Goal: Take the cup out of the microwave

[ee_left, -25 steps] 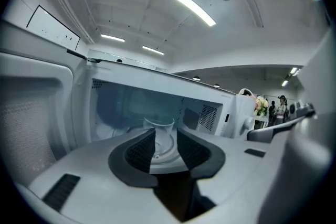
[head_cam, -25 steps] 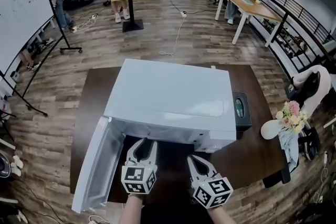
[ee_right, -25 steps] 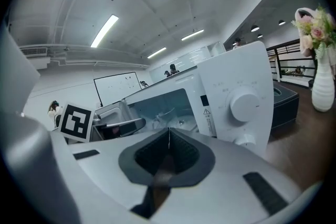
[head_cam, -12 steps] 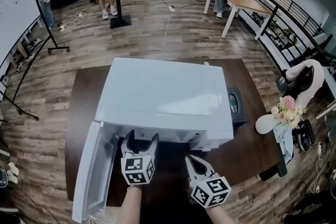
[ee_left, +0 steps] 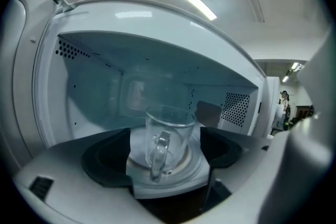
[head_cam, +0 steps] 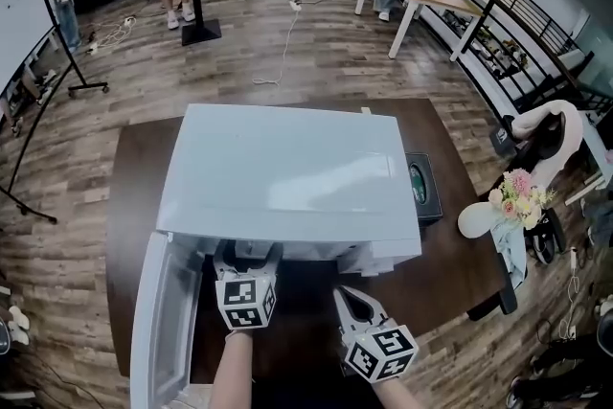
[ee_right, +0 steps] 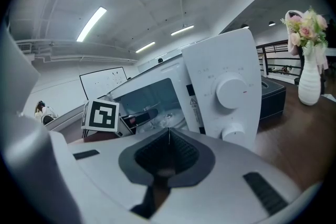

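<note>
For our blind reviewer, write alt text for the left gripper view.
A clear glass cup, handle facing the camera, stands inside the open white microwave. The left gripper has just been opening its jaws; the cup shows between them, untouched.

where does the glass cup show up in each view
Head view: not in it; the top of the microwave hides the cavity.
Left gripper view: the glass cup is at lower centre, upright on the turntable, handle towards the camera.
Right gripper view: cannot be made out; only faint glints show in the open cavity, left of the control panel.
Shared landmark: the microwave, seen in all three views.
</note>
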### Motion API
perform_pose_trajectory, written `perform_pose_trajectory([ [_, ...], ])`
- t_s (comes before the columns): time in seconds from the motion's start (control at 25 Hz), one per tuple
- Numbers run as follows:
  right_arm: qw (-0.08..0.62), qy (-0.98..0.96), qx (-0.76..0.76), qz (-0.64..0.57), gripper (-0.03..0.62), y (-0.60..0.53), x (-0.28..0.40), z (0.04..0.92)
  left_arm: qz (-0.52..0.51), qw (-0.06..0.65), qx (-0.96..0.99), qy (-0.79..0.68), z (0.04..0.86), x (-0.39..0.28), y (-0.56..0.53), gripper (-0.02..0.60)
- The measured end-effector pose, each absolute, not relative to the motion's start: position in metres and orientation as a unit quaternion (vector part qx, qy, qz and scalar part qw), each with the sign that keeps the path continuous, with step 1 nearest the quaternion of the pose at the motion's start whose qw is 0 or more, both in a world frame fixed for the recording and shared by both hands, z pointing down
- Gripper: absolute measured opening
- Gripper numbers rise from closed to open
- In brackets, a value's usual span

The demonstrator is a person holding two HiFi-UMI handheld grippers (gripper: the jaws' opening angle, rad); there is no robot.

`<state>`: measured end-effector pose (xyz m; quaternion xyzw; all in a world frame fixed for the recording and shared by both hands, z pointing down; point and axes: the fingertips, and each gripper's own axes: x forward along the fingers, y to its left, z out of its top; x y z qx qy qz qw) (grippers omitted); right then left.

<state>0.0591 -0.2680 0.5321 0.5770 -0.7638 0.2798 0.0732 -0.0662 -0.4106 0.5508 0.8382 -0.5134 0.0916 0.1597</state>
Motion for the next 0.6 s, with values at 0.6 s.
perform_pose_trajectory([
  [0.6,0.086,-0.749,0.586,0.296,-0.006,-0.262,0.066,0.547,0.112,0.125,0.847,-0.505,0.561,-0.044,-0.445,0.393],
])
